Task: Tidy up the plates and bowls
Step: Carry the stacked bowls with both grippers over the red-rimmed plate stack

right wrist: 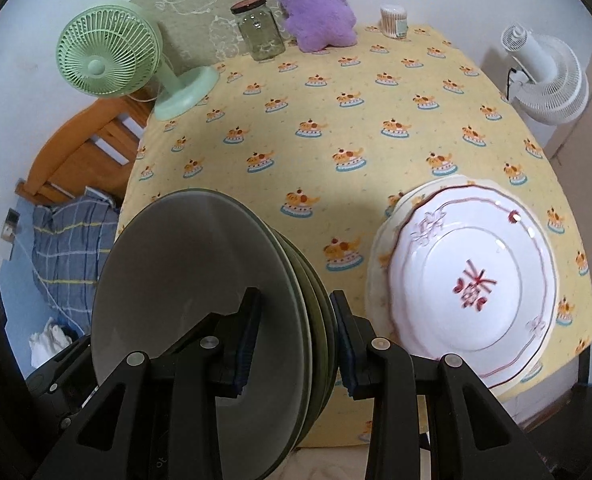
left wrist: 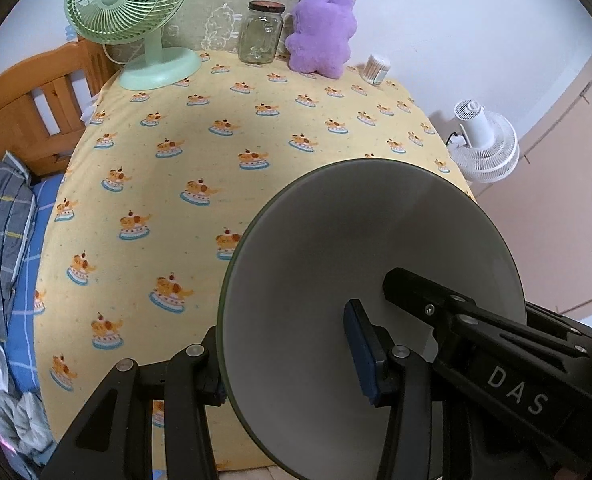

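Note:
A stack of nested grey-green bowls (right wrist: 199,280) is held tilted on edge above the near table edge. My right gripper (right wrist: 296,344) is shut on the stack's rim, one pad (right wrist: 247,340) inside the top bowl, the other outside. My left gripper (left wrist: 291,360) is shut on the same bowls (left wrist: 356,240), one pad (left wrist: 362,354) inside; the right gripper's finger also reaches into the bowl in the left wrist view. A white plate with red pattern (right wrist: 472,280) lies on a cream plate (right wrist: 380,264) at the table's near right.
The table has a yellow patterned cloth (right wrist: 336,120). At its back stand a green fan (right wrist: 107,56), a glass jar (right wrist: 257,30), a purple plush toy (right wrist: 316,4) and a cotton swab tub (right wrist: 394,20). A white fan (right wrist: 548,76) is off to the right, a bed (right wrist: 67,240) to the left.

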Demonstrator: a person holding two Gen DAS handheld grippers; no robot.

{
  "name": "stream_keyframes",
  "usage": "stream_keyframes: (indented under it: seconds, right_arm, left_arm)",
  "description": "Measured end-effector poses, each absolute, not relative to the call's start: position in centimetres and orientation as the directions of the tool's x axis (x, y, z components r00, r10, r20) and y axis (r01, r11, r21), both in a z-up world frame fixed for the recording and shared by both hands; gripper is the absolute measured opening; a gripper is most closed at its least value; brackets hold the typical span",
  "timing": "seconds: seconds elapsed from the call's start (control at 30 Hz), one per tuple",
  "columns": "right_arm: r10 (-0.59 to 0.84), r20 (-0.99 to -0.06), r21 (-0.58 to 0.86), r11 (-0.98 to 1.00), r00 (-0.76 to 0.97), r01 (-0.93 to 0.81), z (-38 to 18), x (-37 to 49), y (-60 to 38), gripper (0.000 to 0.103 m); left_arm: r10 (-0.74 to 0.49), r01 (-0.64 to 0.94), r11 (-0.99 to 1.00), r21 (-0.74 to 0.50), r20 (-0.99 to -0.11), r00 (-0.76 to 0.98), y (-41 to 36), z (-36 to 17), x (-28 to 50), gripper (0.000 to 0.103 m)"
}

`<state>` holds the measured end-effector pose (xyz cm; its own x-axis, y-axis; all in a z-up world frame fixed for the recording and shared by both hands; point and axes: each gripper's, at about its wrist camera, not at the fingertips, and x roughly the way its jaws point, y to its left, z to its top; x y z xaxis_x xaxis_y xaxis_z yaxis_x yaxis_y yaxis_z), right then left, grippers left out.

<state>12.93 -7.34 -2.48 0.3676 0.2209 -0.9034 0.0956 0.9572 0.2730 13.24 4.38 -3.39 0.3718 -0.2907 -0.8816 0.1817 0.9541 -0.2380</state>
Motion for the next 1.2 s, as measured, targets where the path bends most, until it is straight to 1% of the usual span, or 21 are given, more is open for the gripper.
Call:
stream_keyframes:
  seconds: [0.6,1.2]
  right_arm:
    - [0.257,-0.901,0.265,0.964,0.349,-0.026,-1.8,13.2,-16.0,0.037]
    - [0.235,-0.913,0.251,0.968,0.334,0.006,-3.5,13.0,-23.2,0.037]
  left_arm:
    - [-0.255,0.073,0.966,-0.247,-0.873,0.416,-3.7,-3.0,12.0,0.047]
    - [-0.276,0.084,0.961,-0.264,-0.879,0.389,-10.8,-4.9,12.0,0.047]
